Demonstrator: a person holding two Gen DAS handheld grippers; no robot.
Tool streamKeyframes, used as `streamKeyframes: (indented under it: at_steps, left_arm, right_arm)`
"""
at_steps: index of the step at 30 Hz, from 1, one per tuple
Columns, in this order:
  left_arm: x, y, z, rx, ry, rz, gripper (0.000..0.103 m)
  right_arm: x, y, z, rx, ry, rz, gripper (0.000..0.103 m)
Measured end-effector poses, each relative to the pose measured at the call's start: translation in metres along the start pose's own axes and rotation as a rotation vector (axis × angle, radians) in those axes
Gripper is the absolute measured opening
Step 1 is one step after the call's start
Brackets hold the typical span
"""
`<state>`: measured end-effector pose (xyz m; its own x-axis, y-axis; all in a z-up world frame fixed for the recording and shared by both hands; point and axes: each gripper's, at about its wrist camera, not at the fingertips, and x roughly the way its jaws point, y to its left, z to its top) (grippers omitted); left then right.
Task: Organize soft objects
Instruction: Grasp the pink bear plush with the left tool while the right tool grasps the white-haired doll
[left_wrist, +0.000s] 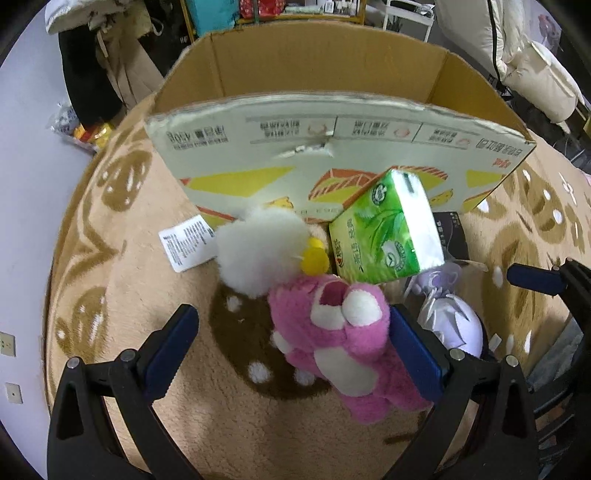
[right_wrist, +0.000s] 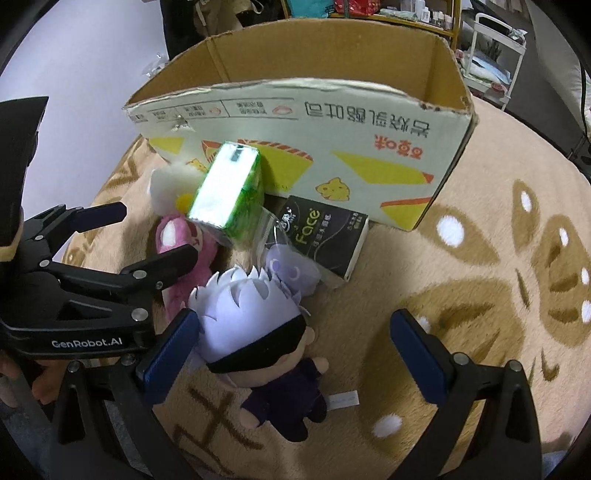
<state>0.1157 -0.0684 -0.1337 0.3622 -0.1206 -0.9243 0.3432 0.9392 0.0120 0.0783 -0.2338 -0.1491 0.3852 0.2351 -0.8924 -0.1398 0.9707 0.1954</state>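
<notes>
Pink and white teddy (left_wrist: 340, 339), fluffy white toy (left_wrist: 258, 251), green tissue pack (left_wrist: 384, 236), black tissue pack (right_wrist: 325, 236), tan rug with brown shapes (left_wrist: 129, 295)

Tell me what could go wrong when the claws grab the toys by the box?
The left claw is open around the pink bear plush, and the green tissue pack leans tilted right above the bear. Pulling the bear away may topple the pack. The white fluffy plush touches the bear too, so it might get dragged along. The right claw is open by the white-haired doll, close to the left claw, so they could bump.
</notes>
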Motion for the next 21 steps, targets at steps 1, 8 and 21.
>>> streamKeyframes:
  at_steps: [1, 8, 21]
  left_arm:
    - [0.002, 0.001, 0.001, -0.008, 0.011, -0.003, 0.1]
    - [0.014, 0.006, 0.003, -0.029, 0.041, -0.017, 0.1]
    - [0.039, 0.016, 0.007, -0.07, 0.111, -0.06, 0.096]
  right_arm:
    - [0.002, -0.001, 0.0, 0.009, 0.007, 0.011, 0.103]
    - [0.003, -0.008, -0.003, 0.034, 0.028, 0.04, 0.103]
    - [0.005, -0.01, -0.005, 0.037, 0.057, 0.068, 0.103]
